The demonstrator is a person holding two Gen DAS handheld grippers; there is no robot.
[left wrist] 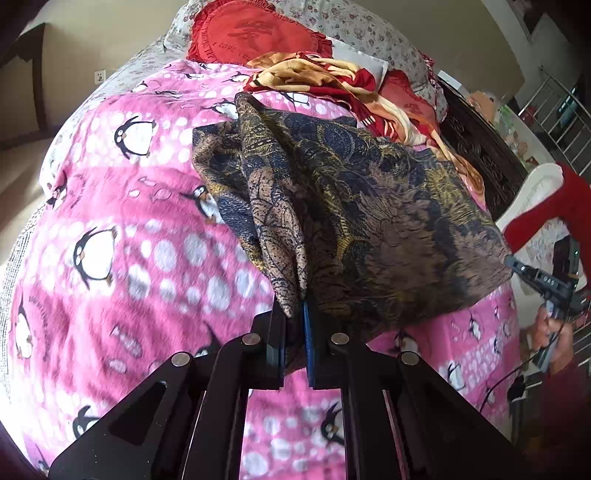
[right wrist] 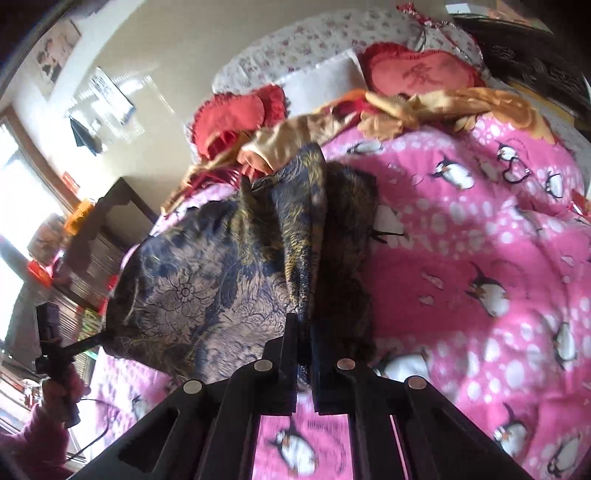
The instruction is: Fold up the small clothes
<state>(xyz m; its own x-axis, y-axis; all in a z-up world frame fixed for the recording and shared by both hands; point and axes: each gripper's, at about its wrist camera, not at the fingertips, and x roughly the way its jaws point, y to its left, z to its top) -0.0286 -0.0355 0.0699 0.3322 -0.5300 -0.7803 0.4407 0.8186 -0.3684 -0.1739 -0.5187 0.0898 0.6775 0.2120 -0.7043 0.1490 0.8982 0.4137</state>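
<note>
In the left wrist view, the left gripper [left wrist: 295, 314] pinches a corner of the dark patterned cloth [left wrist: 351, 206], which hangs stretched above the pink penguin blanket [left wrist: 110, 221]; the right gripper [left wrist: 511, 263] grasps its other edge. In the right wrist view, the right gripper [right wrist: 303, 321] is clamped on the cloth [right wrist: 207, 280], and only here a bright window [right wrist: 22, 206] shows.

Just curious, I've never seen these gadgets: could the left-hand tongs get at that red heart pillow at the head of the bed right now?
Probably not yet. The left tongs are shut on the dark patterned garment, which hangs between them and the red heart pillow.
</note>
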